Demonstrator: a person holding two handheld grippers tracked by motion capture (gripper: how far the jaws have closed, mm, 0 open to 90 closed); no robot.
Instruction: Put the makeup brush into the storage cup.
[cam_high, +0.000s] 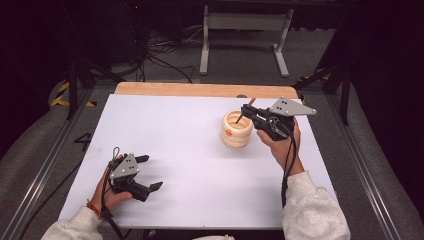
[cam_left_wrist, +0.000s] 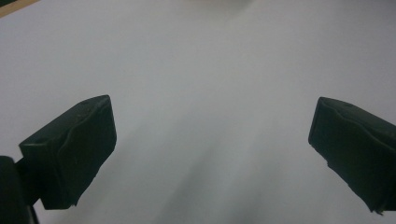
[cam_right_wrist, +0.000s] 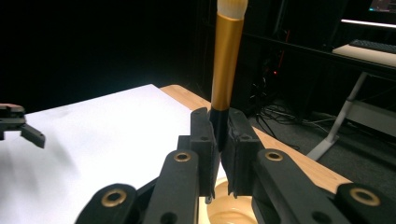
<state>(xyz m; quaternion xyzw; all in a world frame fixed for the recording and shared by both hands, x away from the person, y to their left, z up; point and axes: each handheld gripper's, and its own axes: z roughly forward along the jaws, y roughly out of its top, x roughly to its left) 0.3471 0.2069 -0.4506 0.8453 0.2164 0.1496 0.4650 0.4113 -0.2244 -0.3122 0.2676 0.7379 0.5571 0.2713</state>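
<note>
A brush (cam_right_wrist: 227, 60) is held by the right hand-held gripper (cam_right_wrist: 219, 140), whose jaws are closed tight on the black lower part of its handle. In the right gripper view the brush is seen upright between the two jaws, with a gold ferrule above the black handle and pale bristles at the top edge of the picture. Just below the jaws, the open mouth of a cream-coloured ribbed pot (cam_high: 236, 129) is seen. In the high view the right hand-held gripper (cam_high: 246, 111) is held by the person's right hand (cam_high: 281, 142) over the far right part of the white counter (cam_high: 190, 165), and its tips are placed above the rim of the pot, with the thin dark end of the brush pointed down toward the opening. A small orange mark is carried on the pot's near side. The pot stands on the counter, well apart from the left hand-held gripper (cam_high: 149, 172).

The left hand-held gripper (cam_left_wrist: 210, 154) is kept near the near left corner of the counter, gripped by the left hand (cam_high: 112, 192). Its jaws are spread wide and nothing is held between them; bare white counter is seen in the gap.
</note>
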